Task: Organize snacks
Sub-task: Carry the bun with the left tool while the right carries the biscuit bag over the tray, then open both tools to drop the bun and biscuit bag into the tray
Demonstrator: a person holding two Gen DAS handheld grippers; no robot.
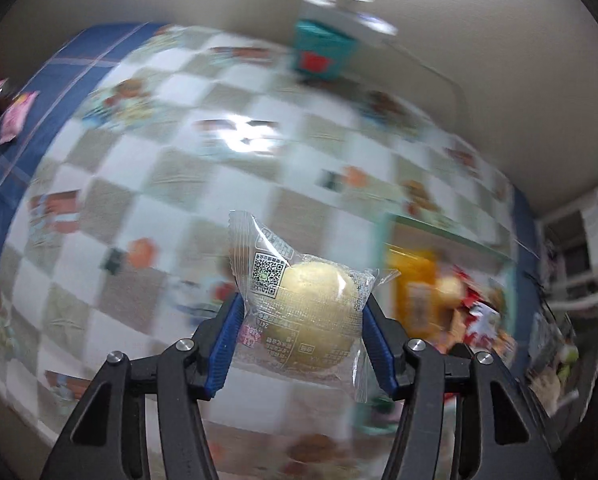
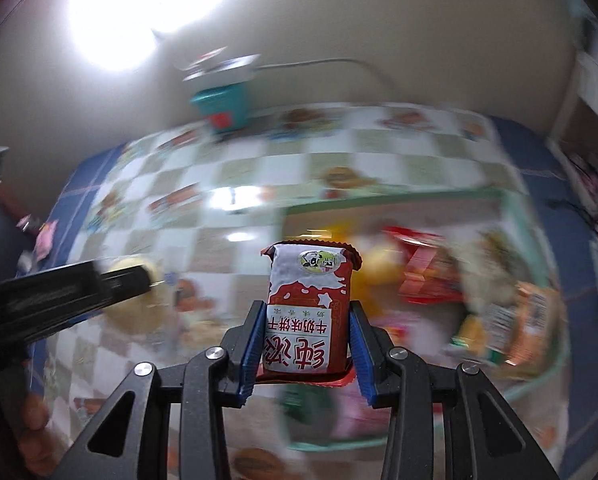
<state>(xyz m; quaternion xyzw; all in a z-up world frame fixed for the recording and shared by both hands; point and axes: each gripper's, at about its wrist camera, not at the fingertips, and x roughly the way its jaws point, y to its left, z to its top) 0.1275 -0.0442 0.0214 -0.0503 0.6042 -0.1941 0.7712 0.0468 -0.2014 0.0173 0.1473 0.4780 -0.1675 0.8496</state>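
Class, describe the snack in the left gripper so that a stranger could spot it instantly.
Above the checkered tablecloth, find the left gripper. Between its blue-padded jaws sits a round pale yellow bun in a clear wrapper. Unlike the colourful packets nearby, it is see-through, with a QR code.

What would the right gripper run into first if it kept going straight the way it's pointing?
Most likely the green-rimmed tray of snacks. The right gripper, shut on the red biscuit pack, points down at the tray's near left part, where blurred yellow packets lie. Blur leaves depth uncertain.
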